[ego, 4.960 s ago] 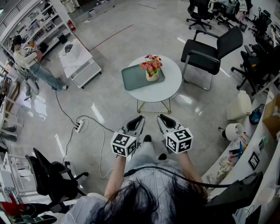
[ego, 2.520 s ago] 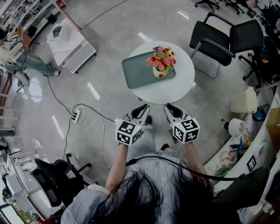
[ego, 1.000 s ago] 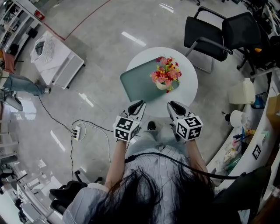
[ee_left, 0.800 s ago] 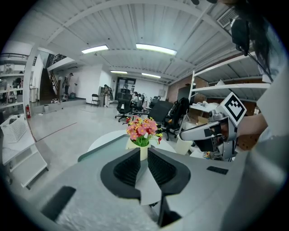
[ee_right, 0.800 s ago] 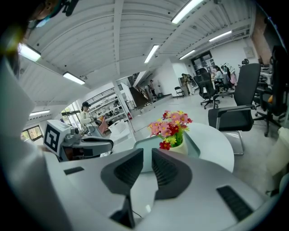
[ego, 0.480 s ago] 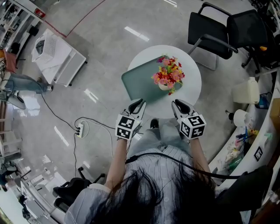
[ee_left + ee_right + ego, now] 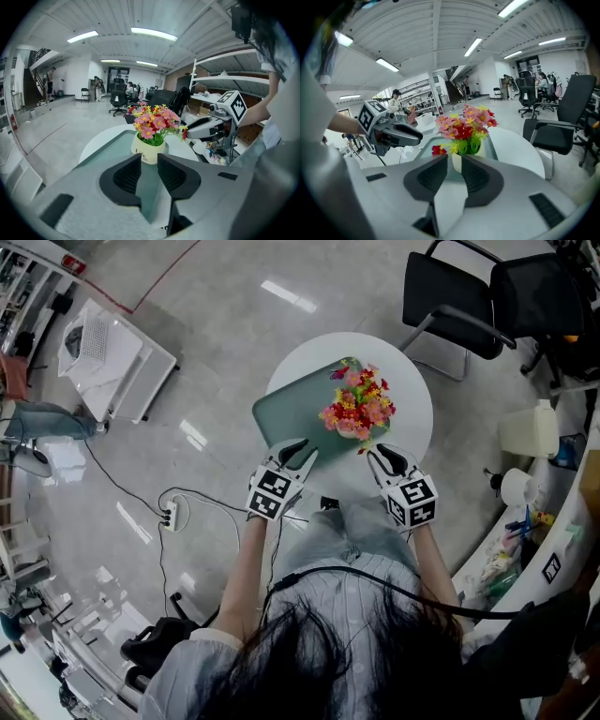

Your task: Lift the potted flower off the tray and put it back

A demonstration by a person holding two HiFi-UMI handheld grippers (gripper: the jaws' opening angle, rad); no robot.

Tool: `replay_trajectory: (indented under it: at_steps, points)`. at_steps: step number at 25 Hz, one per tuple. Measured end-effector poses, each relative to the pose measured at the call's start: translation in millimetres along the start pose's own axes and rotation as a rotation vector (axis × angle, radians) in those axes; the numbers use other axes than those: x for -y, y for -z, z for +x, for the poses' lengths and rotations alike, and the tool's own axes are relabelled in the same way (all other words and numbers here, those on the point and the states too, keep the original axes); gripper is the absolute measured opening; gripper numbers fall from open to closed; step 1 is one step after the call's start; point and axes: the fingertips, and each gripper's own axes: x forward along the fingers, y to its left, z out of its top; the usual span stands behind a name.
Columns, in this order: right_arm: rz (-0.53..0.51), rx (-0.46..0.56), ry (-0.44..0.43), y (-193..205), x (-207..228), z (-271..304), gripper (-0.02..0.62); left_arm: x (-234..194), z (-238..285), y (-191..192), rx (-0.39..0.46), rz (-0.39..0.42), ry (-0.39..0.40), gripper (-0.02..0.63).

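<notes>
The potted flower, pink, red and yellow blooms in a cream pot, stands on the right part of the grey-green tray on the round white table. My left gripper hovers over the tray's near edge, left of the pot; its jaws are opening, with nothing between them. My right gripper hangs over the table's near rim, right of the pot, shut and empty. In the left gripper view the pot sits just beyond the jaws of the left gripper. In the right gripper view the pot stands behind the right gripper.
Black chairs stand behind the table. A white cart is at the far left, and a power strip with cable lies on the floor. A white container and a cluttered bench stand at the right.
Both grippers have moved forward and down, from in front of the table to over its near edge, either side of the pot. The left jaws have parted slightly.
</notes>
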Motion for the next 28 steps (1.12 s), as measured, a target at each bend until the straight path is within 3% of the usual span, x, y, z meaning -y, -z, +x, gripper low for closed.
replay_trajectory:
  at_steps: [2, 8, 11, 15, 20, 24, 28]
  points:
    - [-0.001, -0.006, -0.011, 3.4, 7.3, 6.6, 0.074, -5.8, 9.3, 0.7, -0.019, 0.014, 0.018, 0.128]
    - [-0.041, -0.070, -0.048, 14.3, 26.3, 27.8, 0.076, -24.1, 34.9, 5.8, -0.084, 0.054, 0.070, 0.135]
    - [-0.101, -0.109, -0.072, 19.3, 34.8, 37.4, 0.086, -28.5, 46.6, 12.2, -0.132, 0.112, 0.108, 0.146]
    - [-0.129, -0.137, -0.118, 20.7, 46.6, 49.8, 0.151, -34.8, 64.2, 21.2, -0.161, 0.167, 0.159, 0.160]
    - [-0.166, -0.196, -0.236, 25.6, 48.4, 60.5, 0.249, -36.2, 79.5, 18.2, -0.156, 0.215, 0.247, 0.210]
    - [-0.215, -0.239, -0.289, 27.2, 50.0, 68.1, 0.290, -31.7, 90.9, 17.8, -0.175, 0.288, 0.339, 0.286]
    - [-0.260, -0.276, -0.322, 31.3, 49.7, 72.5, 0.320, -30.7, 102.7, 18.0, -0.211, 0.367, 0.389, 0.305]
